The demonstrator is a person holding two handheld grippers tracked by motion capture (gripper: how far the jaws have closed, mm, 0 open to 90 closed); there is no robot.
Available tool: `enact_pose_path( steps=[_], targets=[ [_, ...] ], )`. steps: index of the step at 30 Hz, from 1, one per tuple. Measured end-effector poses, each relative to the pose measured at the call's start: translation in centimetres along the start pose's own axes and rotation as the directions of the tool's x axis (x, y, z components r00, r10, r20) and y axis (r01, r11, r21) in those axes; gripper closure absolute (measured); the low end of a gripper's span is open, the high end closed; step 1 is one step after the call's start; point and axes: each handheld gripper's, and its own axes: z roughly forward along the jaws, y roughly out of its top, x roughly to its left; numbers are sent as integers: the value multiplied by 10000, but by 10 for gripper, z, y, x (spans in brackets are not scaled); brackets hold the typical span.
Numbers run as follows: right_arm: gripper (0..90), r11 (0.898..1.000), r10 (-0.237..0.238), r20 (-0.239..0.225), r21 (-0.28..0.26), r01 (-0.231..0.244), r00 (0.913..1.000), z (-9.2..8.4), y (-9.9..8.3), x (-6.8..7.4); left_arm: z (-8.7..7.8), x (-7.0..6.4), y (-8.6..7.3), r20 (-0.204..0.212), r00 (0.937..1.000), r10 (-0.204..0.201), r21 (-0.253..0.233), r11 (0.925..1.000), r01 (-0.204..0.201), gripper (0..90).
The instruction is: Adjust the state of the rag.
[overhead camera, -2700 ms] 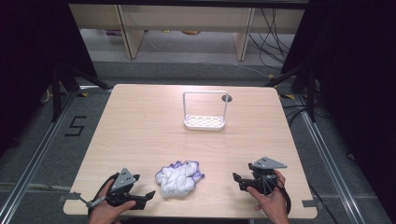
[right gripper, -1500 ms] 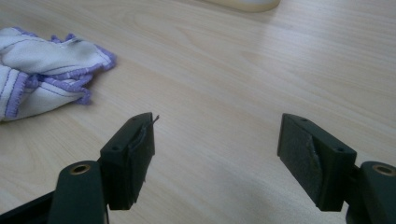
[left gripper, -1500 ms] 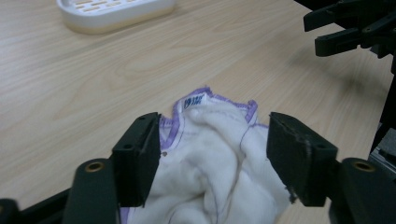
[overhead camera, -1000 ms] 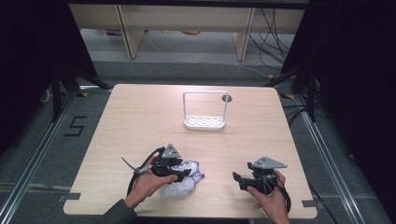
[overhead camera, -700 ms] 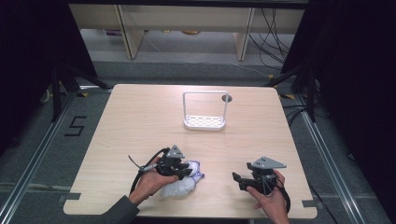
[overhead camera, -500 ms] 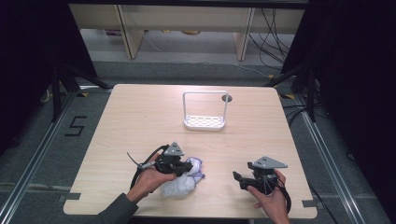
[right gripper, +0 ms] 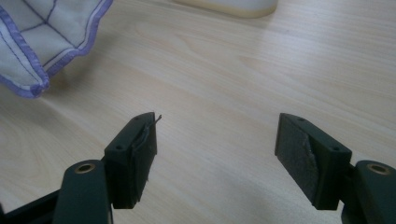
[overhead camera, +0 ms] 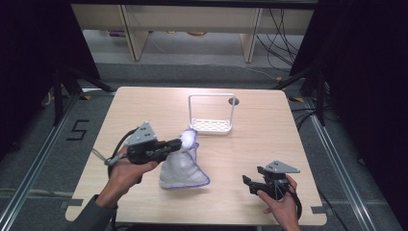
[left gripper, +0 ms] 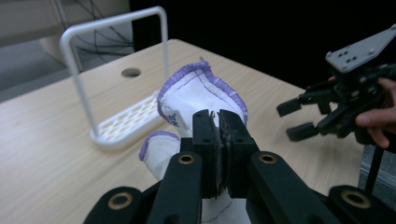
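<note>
I count one cloth (overhead camera: 182, 166), one white rack (overhead camera: 211, 115) near the desk's (overhead camera: 269, 144) far edge, and two grippers. My left gripper (overhead camera: 179, 143) is clamped on the cloth's top, its bottom seemingly touching mid-desk. My right gripper (overhead camera: 248, 183) gapes empty near the front edge.

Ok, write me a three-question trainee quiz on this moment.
1. True or false: the left gripper is shut on the purple-edged white cloth.
2. The right gripper is: A) open, holding nothing B) shut on the cloth C) shut on the rack.
3. Fill in: the white wire rack stands on the wooden ____.

Key: 1 true; 2 A; 3 table.
</note>
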Motion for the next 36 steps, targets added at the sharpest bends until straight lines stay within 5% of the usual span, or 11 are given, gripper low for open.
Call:
enact_pose_path(
  steps=[1,7,9,11,12,13,17,24,26,36],
  targets=[
    [306,9992,-392,-35,25,392,9992,2,1,-1,-4,4,-8,-31,9999,-142,78,9999,142,854],
    [310,9979,-649,-214,68,651,9977,4,2,4,-22,21,-64,-591,9935,-974,504,9937,1004,853],
    [310,9990,-407,-142,157,409,9991,4,2,7,-27,23,-75,-576,9935,-980,653,9927,1017,853],
    [310,9972,-737,-207,136,740,9971,6,3,7,-31,24,-85,-816,9916,-1004,899,9901,1076,851],
    [310,9991,-403,-231,129,406,9989,6,2,10,-33,26,-91,-830,9904,-1109,914,9888,1184,851],
    [310,9969,-759,-232,170,763,9968,6,3,8,-34,28,-96,-854,9886,-1238,979,9864,1319,849],
    [310,9967,-759,-591,252,775,9954,10,7,19,-42,31,-115,-1026,9802,-1695,1045,9781,1801,848],
    [372,9854,-1544,-1358,512,1626,9786,34,23,47,-49,28,-128,-1123,9760,-1863,1095,9740,1985,840],
    [381,9804,-1853,-1805,331,1943,9660,50,36,59,-51,27,-132,-1241,9708,-2055,969,9711,2179,839],
    [415,9598,-2530,-2379,603,2743,9378,104,72,90,-57,27,-136,-1411,9693,-2015,1020,9709,2167,826]
  ],
)
